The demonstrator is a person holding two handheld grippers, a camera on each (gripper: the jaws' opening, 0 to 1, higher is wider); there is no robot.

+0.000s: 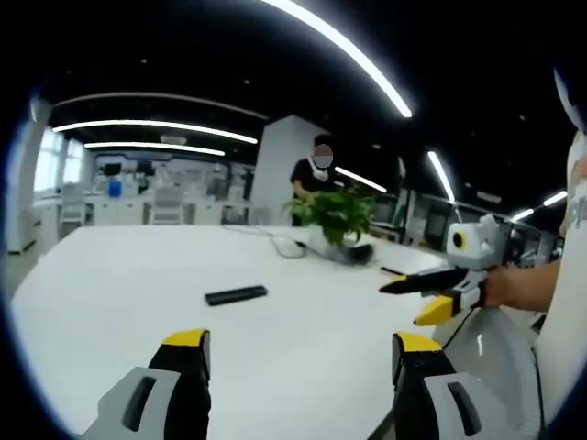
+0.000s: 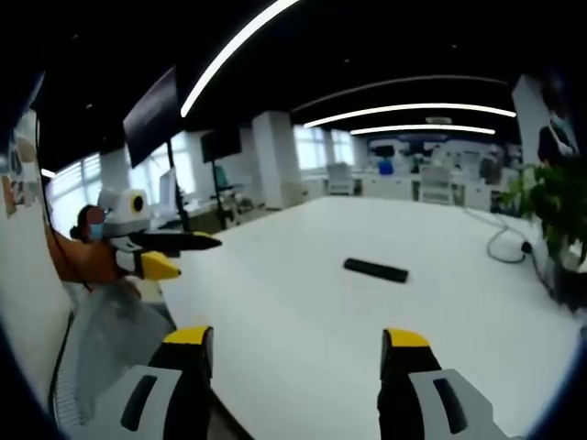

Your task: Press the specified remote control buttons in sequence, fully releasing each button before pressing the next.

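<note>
Black remote (image 1: 236,295) lay untouched on the desk (image 1: 119,302).
Both grippers (image 1: 303,353) (image 2: 298,353) hung wide open, empty; the first press called for an approach.

You have a wide white desk (image 1: 138,302) in front of you, its top smooth and glossy. A black remote control (image 1: 236,295) lies flat on it, out in the open middle and well apart from everything else. Toward the far side stands a potted plant (image 1: 337,220) with green leaves, and a dark cable (image 1: 280,246) curls on the surface just beside it. In the right gripper view, the plant sits at the right edge.
</note>
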